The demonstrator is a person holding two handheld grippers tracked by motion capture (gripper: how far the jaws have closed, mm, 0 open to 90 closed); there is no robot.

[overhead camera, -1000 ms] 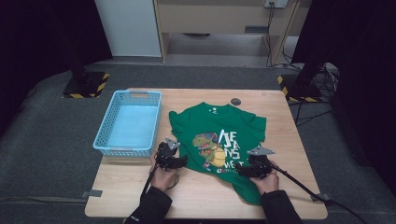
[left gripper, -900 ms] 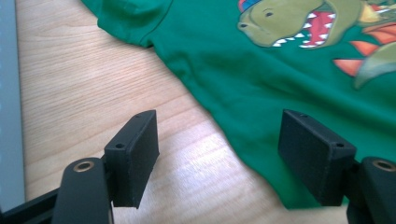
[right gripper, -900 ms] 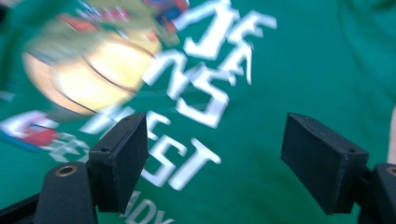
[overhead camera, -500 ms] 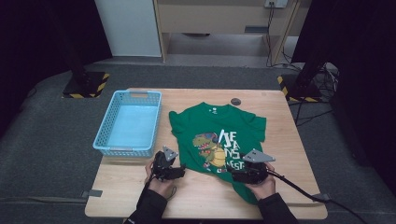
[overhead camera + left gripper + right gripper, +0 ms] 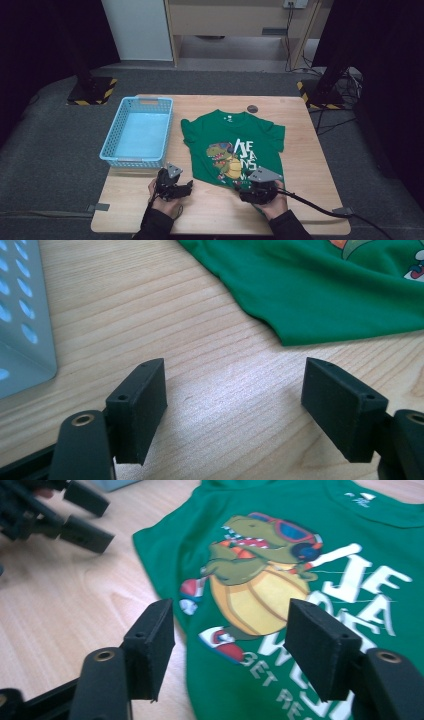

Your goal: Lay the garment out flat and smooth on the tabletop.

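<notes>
A green T-shirt (image 5: 235,140) with a dinosaur print lies flat on the wooden table (image 5: 310,165), its hem toward the near edge. My left gripper (image 5: 186,187) is low over bare wood just left of the hem. In the left gripper view it (image 5: 235,385) stands open, with the shirt's edge (image 5: 320,295) ahead of it. My right gripper (image 5: 242,191) hovers over the shirt's lower part. Its jaws (image 5: 232,630) have just been closing but stand apart above the dinosaur print (image 5: 260,585), gripping nothing. The left gripper (image 5: 75,520) appears in the right gripper view's top left.
A light blue plastic basket (image 5: 137,131) stands on the table's left half, its corner (image 5: 20,335) close to my left gripper. A small dark round object (image 5: 252,108) lies near the far edge. The right gripper's cable (image 5: 320,209) trails off the near right corner.
My left gripper has drawn back from the shirt's hem toward the near edge. My right gripper has shifted left over the shirt's lower part.
</notes>
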